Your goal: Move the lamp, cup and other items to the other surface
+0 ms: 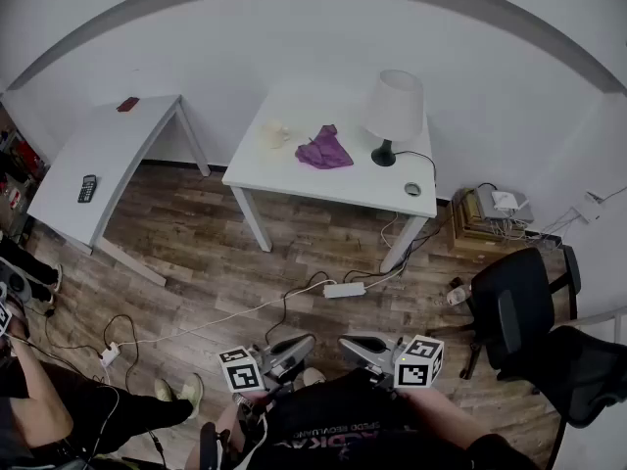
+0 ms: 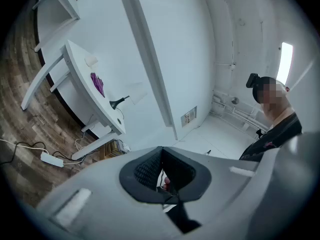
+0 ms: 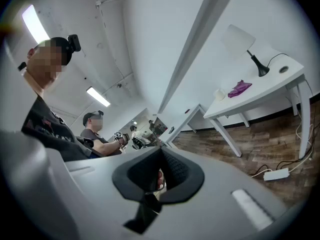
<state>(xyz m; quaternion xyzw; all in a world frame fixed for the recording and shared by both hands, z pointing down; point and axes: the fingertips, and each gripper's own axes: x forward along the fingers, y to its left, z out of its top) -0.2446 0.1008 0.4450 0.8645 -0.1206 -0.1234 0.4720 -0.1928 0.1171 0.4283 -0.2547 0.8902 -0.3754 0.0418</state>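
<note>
Both grippers hang close to the person's body, well apart from everything the task names, so nothing is in hand yet and I judge the job has not begun. The left gripper (image 1: 294,347) has its dark ribbed pads pressed together with nothing between them, and the right gripper (image 1: 359,346) is closed the same way. That makes sense for carrying them across the room, and they will have to open before any pickup.

The things to move all stand on the white worktop (image 1: 294,179) ahead. The lamp (image 1: 394,112) is at its right end, probably because its cord (image 1: 423,164) trails over that edge towards the power strip (image 1: 344,289) on the floor (image 1: 216,262). It has a pale, cone-shaped shade, seemingly fabric, on a thin dark stem with a small round foot, so it is likely top-heavy and best taken by the stem. The cord may also limit how far it can go. The cup (image 1: 274,133) is small, pale and smooth-looking, and it sits near the left end. The purple cloth (image 1: 325,149) lies crumpled and limp between the cup and the lamp.

The other worktop (image 1: 108,150) is angled off to the left, flat and white (it already carries a dark keypad (image 1: 87,188) and a small red thing (image 1: 127,104)), with bare room in the middle. The floor is wood plank. An office chair (image 1: 514,306) stands to the right, clear of the route.
</note>
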